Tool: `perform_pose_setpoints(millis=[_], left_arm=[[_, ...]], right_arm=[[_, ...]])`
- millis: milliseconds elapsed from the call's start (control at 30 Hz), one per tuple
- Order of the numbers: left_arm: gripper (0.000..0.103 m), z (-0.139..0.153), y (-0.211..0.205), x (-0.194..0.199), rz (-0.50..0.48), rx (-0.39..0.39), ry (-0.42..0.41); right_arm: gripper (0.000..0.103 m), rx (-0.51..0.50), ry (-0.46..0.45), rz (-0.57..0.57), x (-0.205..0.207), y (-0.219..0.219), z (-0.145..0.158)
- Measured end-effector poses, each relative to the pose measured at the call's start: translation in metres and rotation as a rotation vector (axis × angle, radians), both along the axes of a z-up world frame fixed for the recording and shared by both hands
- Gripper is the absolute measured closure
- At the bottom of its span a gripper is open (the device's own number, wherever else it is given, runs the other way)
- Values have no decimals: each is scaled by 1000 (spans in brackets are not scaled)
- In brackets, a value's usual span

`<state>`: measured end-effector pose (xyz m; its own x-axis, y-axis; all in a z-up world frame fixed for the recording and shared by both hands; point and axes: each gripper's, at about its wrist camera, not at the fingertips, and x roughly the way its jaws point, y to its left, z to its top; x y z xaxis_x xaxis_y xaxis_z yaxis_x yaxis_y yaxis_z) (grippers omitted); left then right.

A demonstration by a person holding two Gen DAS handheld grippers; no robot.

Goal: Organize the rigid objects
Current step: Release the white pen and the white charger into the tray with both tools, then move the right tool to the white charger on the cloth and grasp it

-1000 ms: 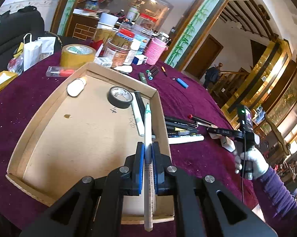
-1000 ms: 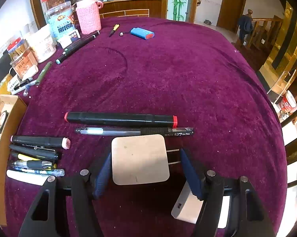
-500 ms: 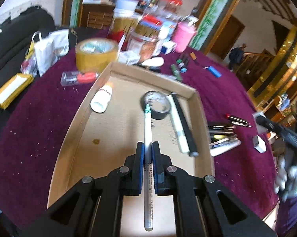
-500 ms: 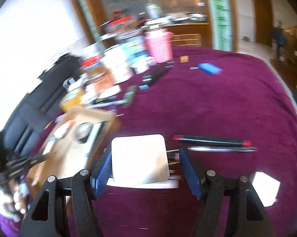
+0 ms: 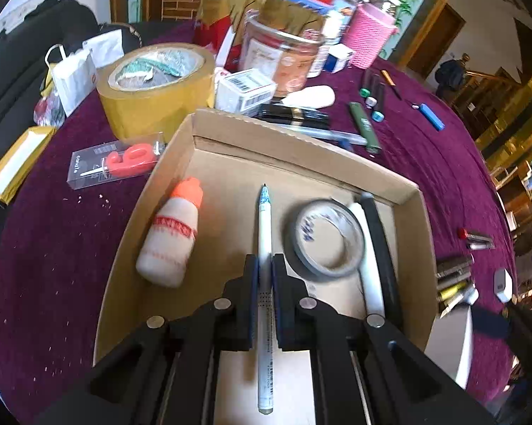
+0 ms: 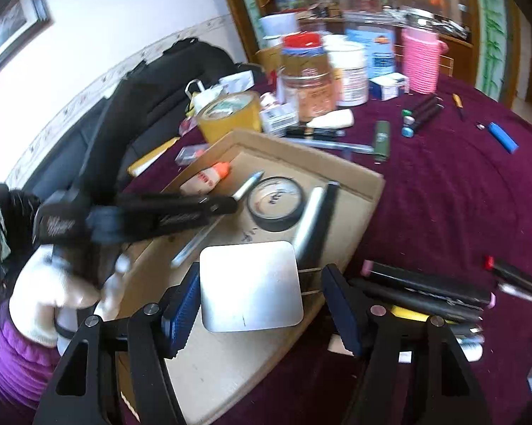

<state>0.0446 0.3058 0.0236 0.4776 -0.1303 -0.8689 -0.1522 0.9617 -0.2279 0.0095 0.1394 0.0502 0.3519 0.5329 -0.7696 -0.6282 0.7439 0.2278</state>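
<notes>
The left gripper (image 5: 265, 276) is clamped on a white pen (image 5: 265, 233), its fingers pressed against the barrel on both sides. The pen points toward 12 o'clock over the floor of a shallow cardboard tray (image 5: 413, 212); whether its tip touches the cardboard cannot be told. At 9 o'clock from the pen a small white bottle with an orange cap (image 5: 170, 237) lies on its side in the tray. At 3 o'clock from the pen lies a roll of dark tape (image 5: 324, 239), and beyond it a white marker (image 5: 370, 276) and a black marker (image 5: 381, 244) lie side by side along the tray's right wall.

The right gripper (image 6: 262, 304) stands apart, with a white square plug (image 6: 250, 285) between its fingers (image 6: 340, 304); the left pad is just beside the plug, the right one clear of it. It hovers over the tray's near corner. A bundle of pens (image 6: 425, 292) lies on the purple counter (image 6: 443, 194) at 3 o'clock from it. A big roll of tan tape (image 5: 156, 83) stands behind the tray at 11 o'clock.
</notes>
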Motion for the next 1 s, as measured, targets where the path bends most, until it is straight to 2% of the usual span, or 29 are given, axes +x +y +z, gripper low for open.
perform_pose_setpoints(millis=[67,167,267,333,400,500,733,867,1000], left_arm=[[95,-3,4,4,3,-12,-7],[87,-1,11,1,4,-70,-29],[80,12,18,-18,21,-116,-90],[66,27,23,-39,24,-134,-159],[47,41,30,-65,37,-146,-226],[39,53,37,-93,42,-157,-279],[35,55,51,-138,55,-170,-286],[31,53,49,-154,60,-173,-293],[29,54,38,-166,49,-183,-305]], right_arm=[[31,-19,6,30,0,11,-5],[31,-57,3,78,-2,29,-12],[31,-96,6,119,-3,46,-20],[31,-128,5,140,-5,55,-26],[31,-156,0,146,-3,63,-32],[31,-183,-9,138,5,69,-38],[31,-193,-44,79,17,68,-38],[30,-122,-41,43,14,53,-19],[25,-64,-71,4,1,23,2]])
